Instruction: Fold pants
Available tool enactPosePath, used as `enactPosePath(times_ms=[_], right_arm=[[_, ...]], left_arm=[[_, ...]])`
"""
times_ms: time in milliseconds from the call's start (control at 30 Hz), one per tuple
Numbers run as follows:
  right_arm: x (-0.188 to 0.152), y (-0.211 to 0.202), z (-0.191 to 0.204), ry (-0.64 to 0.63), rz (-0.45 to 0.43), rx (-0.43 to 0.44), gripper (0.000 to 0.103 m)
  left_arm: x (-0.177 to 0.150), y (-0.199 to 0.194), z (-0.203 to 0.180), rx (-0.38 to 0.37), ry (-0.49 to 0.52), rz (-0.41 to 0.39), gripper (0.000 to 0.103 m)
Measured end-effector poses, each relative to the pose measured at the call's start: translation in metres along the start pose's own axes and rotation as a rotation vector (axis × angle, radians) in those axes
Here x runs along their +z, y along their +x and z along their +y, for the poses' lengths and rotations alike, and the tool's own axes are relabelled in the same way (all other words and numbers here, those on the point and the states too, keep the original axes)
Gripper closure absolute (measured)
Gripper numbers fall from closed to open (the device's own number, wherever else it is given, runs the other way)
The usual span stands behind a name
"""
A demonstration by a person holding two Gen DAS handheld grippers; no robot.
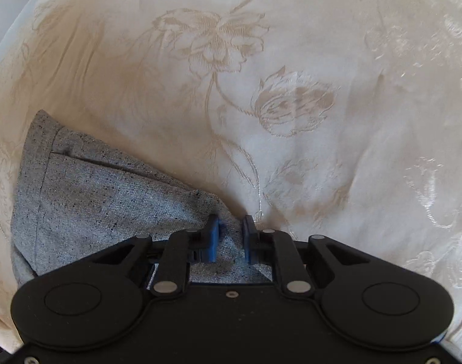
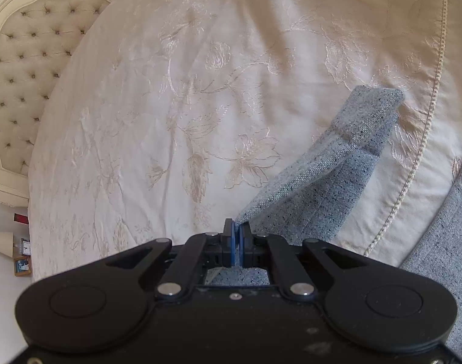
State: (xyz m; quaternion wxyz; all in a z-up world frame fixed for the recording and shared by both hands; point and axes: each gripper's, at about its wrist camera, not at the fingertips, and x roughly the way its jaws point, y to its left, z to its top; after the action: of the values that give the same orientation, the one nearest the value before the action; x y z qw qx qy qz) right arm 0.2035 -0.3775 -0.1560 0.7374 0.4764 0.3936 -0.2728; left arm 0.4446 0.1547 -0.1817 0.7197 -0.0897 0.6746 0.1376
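Right claw (image 2: 237, 236) pinching pants (image 2: 337, 176), bedspread (image 2: 170, 106), tufted headboard (image 2: 27, 60) beyond

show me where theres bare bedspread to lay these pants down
Bare bedspread runs from the pants leftward to the tufted headboard. The left view shows open cloth beyond the pant corner. It is crowded rightward, by the corded edge.
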Motion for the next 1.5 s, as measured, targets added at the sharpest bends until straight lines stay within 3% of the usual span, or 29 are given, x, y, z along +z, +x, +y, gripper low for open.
enactPosePath(times_ms=[67,200,267,333,400,500,633,767,900,1033,1233,1367,1500], right_arm=[[0.001,-0.002,0.004,-0.021,0.001,0.0,0.098],[0.01,-0.014,0.023,-0.096,-0.018,0.034,0.098],[0.016,-0.037,0.041,-0.167,-0.061,0.106,0.098],[0.017,-0.07,0.051,-0.21,-0.109,0.188,0.098],[0.013,-0.105,0.045,-0.239,-0.14,0.235,0.099],[-0.003,-0.135,0.013,-0.245,-0.122,0.201,0.098],[-0.034,-0.14,-0.053,-0.215,-0.061,0.042,0.099],[-0.071,-0.107,-0.127,-0.131,0.041,-0.136,0.099],[-0.093,-0.091,-0.158,-0.087,0.065,-0.183,0.099],[-0.099,-0.099,-0.158,-0.08,0.038,-0.145,0.099],[-0.099,-0.126,-0.149,-0.092,0.002,-0.098,0.099],[-0.099,-0.13,-0.154,-0.086,0.008,-0.101,0.099],[-0.1,-0.122,-0.156,-0.082,0.032,-0.114,0.099]], left_arm=[[-0.009,-0.028,0.017,-0.091,-0.017,-0.079,0.086],[-0.057,-0.112,0.055,-0.267,0.05,-0.323,0.087],[-0.093,-0.145,0.082,-0.345,0.086,-0.417,0.088],[-0.133,-0.158,0.106,-0.377,0.116,-0.454,0.088],[-0.162,-0.157,0.121,-0.365,0.145,-0.445,0.09],[-0.198,-0.135,0.139,-0.301,0.187,-0.359,0.095],[-0.244,-0.066,0.146,-0.175,0.173,-0.184,0.099],[-0.263,-0.017,0.141,-0.1,0.151,-0.083,0.103],[-0.259,-0.023,0.134,-0.104,0.164,-0.103,0.103],[-0.25,-0.049,0.133,-0.127,0.186,-0.136,0.103],[-0.26,-0.075,0.161,-0.16,0.126,-0.159,0.103],[-0.27,-0.062,0.171,-0.193,0.089,-0.126,0.102],[-0.271,-0.047,0.176,-0.264,-0.002,-0.099,0.093]])
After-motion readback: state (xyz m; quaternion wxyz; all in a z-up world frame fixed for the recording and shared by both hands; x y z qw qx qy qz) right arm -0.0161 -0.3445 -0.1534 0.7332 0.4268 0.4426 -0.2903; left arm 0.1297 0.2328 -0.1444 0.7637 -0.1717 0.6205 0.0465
